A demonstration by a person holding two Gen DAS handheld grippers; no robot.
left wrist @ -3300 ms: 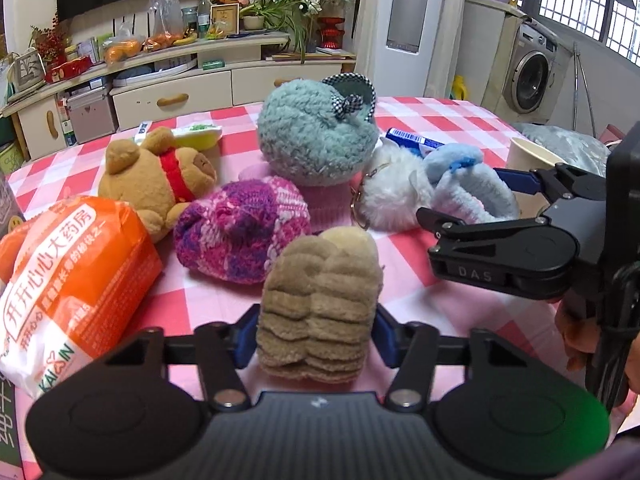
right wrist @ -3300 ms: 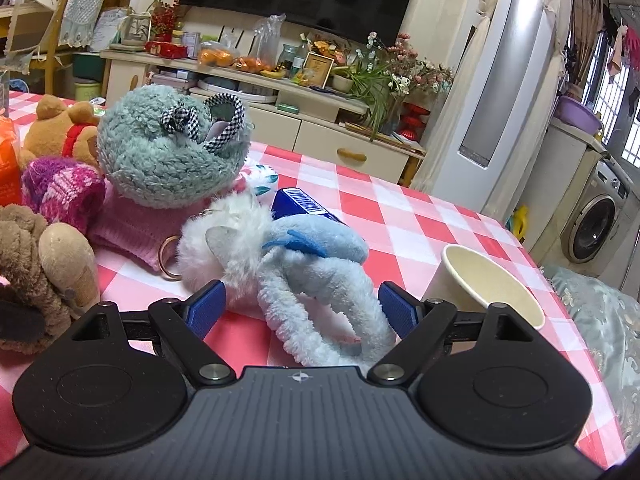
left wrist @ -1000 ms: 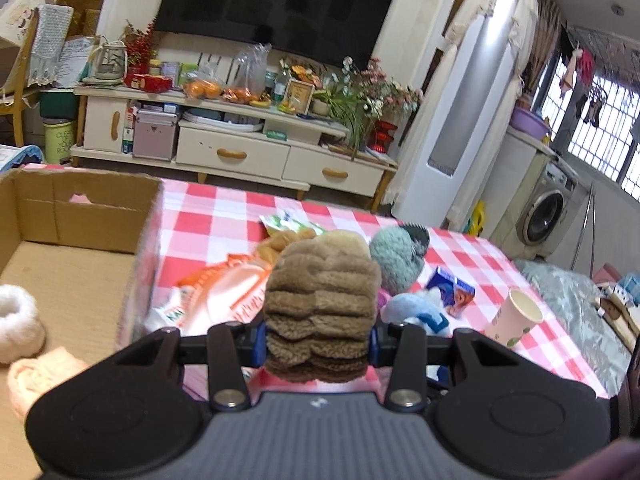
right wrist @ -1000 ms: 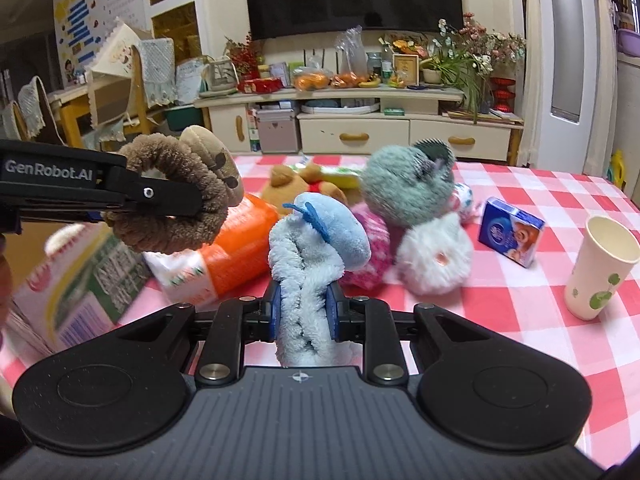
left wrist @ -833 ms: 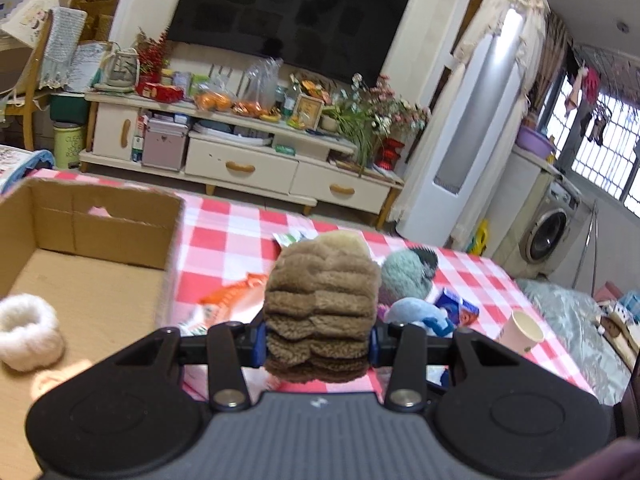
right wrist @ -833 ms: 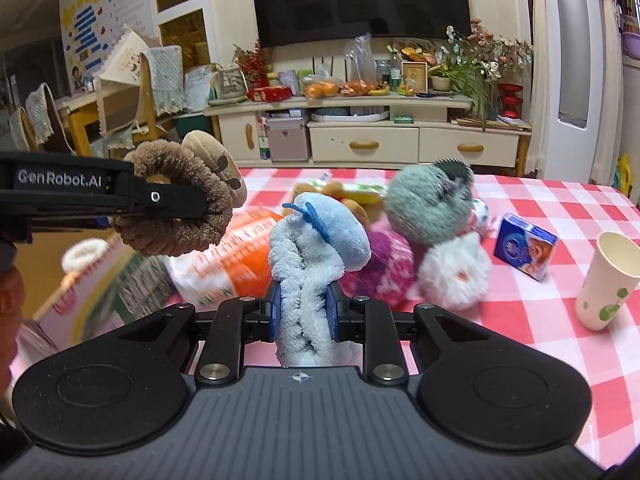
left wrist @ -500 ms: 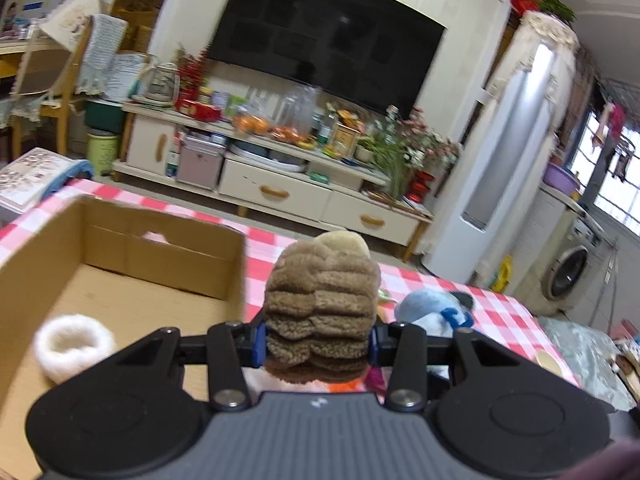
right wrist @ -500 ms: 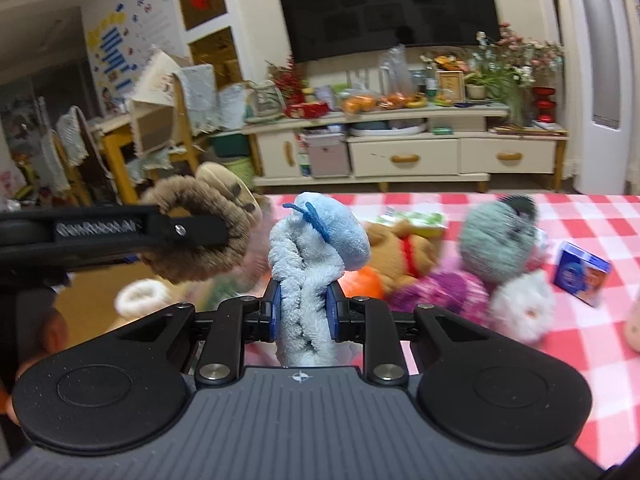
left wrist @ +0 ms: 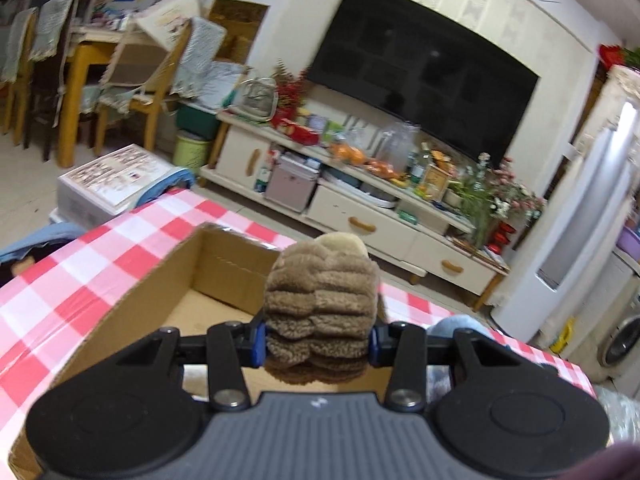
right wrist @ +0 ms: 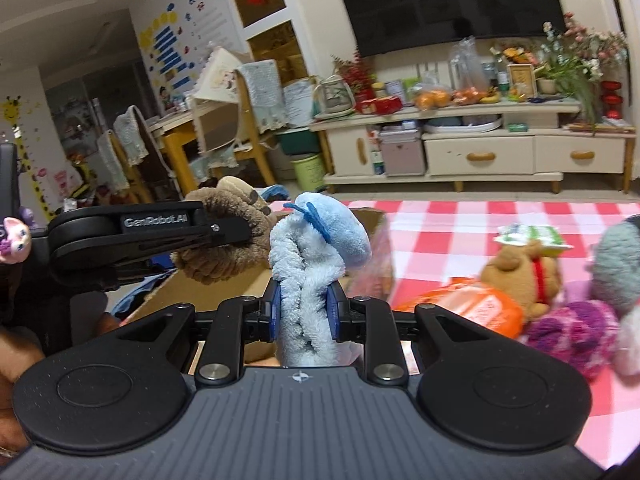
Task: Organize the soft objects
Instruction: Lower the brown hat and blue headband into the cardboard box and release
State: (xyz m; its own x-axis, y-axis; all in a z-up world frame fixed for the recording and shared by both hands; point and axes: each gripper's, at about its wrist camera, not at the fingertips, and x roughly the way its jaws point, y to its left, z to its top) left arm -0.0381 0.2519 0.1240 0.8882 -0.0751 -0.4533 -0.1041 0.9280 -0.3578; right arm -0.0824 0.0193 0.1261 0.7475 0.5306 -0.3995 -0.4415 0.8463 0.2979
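Note:
My left gripper (left wrist: 316, 342) is shut on a brown fuzzy scrunchie (left wrist: 322, 308) and holds it above the open cardboard box (left wrist: 132, 308). The same scrunchie (right wrist: 224, 248) and the left gripper show at the left of the right wrist view. My right gripper (right wrist: 304, 310) is shut on a light blue fuzzy headband (right wrist: 316, 264), held in the air just right of the box's corner (right wrist: 256, 280). The box's inside is mostly hidden by the grippers.
On the red-checked tablecloth (right wrist: 460, 224) to the right lie an orange packet (right wrist: 468, 308), a brown teddy bear (right wrist: 524, 276), a purple knitted item (right wrist: 576, 328) and a grey-green fuzzy item (right wrist: 620, 264). A TV cabinet (left wrist: 360, 216) and chairs (left wrist: 132, 92) stand beyond the table.
Both grippers have swung left with their loads. The left one is now over the cardboard box, and the right one has come up beside it, away from the pile of soft items.

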